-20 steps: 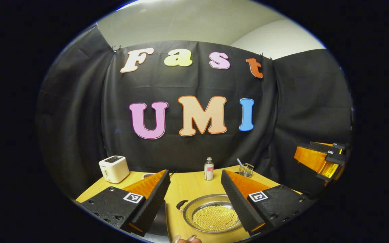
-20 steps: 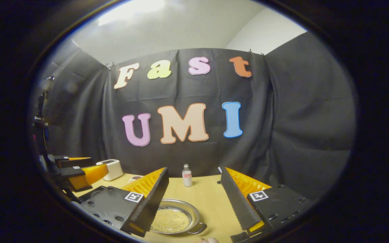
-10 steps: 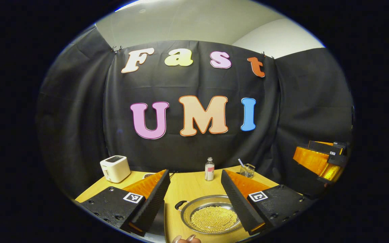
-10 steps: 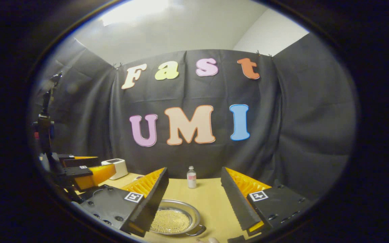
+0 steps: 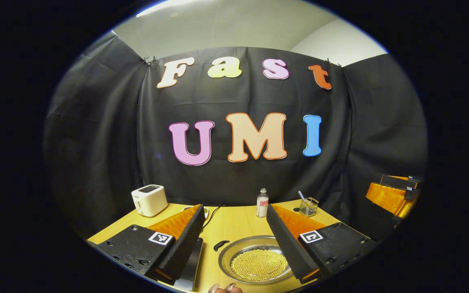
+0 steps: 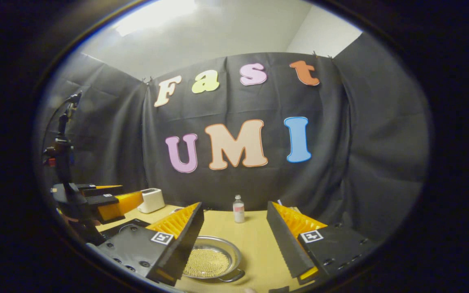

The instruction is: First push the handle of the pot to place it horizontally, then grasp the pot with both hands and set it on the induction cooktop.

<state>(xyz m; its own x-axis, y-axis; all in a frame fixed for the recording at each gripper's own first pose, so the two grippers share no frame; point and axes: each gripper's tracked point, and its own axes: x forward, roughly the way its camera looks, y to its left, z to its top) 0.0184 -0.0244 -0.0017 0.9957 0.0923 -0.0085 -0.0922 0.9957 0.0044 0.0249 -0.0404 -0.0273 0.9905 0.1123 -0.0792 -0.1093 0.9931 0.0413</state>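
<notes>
The pot (image 5: pixel 255 260) is a shallow, round, silver metal vessel with a bright rim, its floor covered by a layer of small golden beads. A dark loop handle (image 5: pixel 219 245) projects from its rim in the left gripper view; in the right gripper view a loop handle (image 6: pixel 231 278) shows at its near edge. It rests on the wooden worktop (image 5: pixel 234 224).

The left gripper (image 5: pixel 234 244) has its jaws spread wide and holding nothing; the pot lies between and just beyond them, partly covered by the right-hand finger.

The right gripper (image 6: pixel 234 244) likewise has its jaws wide and holding nothing; the pot lies beside the left-hand finger.

Beyond the jaws stand a white toaster (image 5: pixel 149 200), a small bottle (image 5: pixel 262 203) and a glass cup (image 5: pixel 308 207).
</notes>
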